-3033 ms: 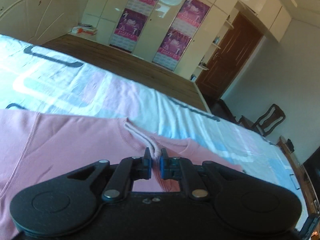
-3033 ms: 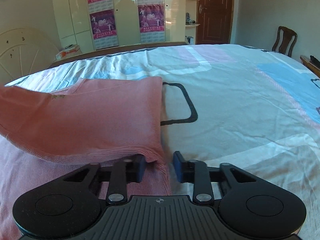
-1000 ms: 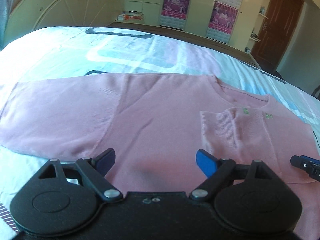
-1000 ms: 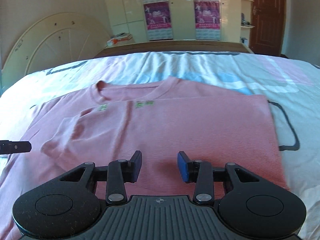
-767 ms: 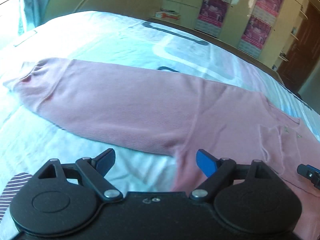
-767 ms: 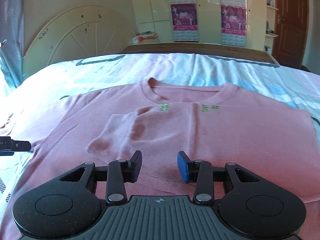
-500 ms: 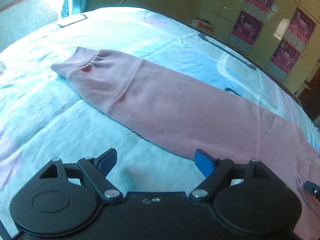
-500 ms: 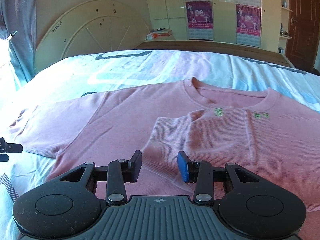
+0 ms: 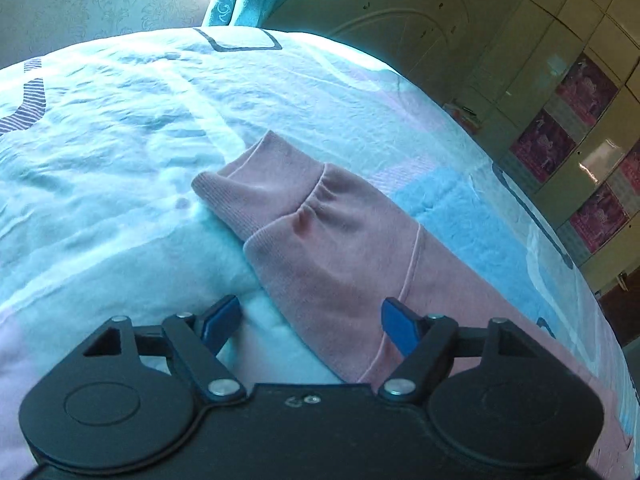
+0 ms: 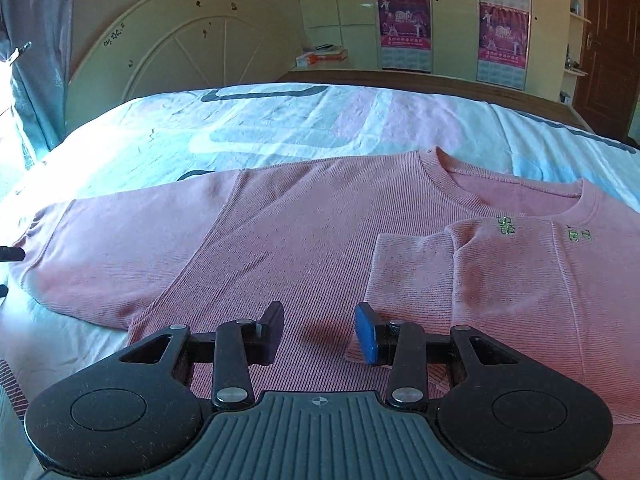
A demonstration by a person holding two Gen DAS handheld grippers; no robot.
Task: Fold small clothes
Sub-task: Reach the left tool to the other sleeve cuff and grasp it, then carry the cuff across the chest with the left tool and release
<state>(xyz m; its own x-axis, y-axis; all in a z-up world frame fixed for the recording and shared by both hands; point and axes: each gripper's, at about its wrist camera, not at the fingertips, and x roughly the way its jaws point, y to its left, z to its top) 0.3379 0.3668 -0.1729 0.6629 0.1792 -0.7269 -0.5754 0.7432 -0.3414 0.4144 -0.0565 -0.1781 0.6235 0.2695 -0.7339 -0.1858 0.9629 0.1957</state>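
Hovering over the outstretched sleeve (image 9: 352, 264) of the pink sweater (image 10: 320, 240), the left tool (image 9: 311, 318) has its jaws well apart and has just been narrowing them; the sleeve lies between the blue pads without either pad pressing on it. The ribbed cuff (image 9: 256, 192) sits beyond the tool's tips, flat on the bed (image 9: 120, 140), whose cover is pale blue and white with pink patches.

The right tool (image 10: 319, 332) hangs above the sweater's chest with its jaws partly apart and nothing clamped between them; only the knit surface shows in the gap. Just to the right of its blue pad lies the other sleeve (image 10: 412, 268), already folded across the body, its cuff end near the small green embroidery (image 10: 506, 226) below the neckline (image 10: 500, 184). The sweater lies spread flat across the bed, collar toward the far side. Behind stand a cream arched headboard (image 10: 180, 56) and wardrobe doors carrying purple posters (image 10: 404, 20).
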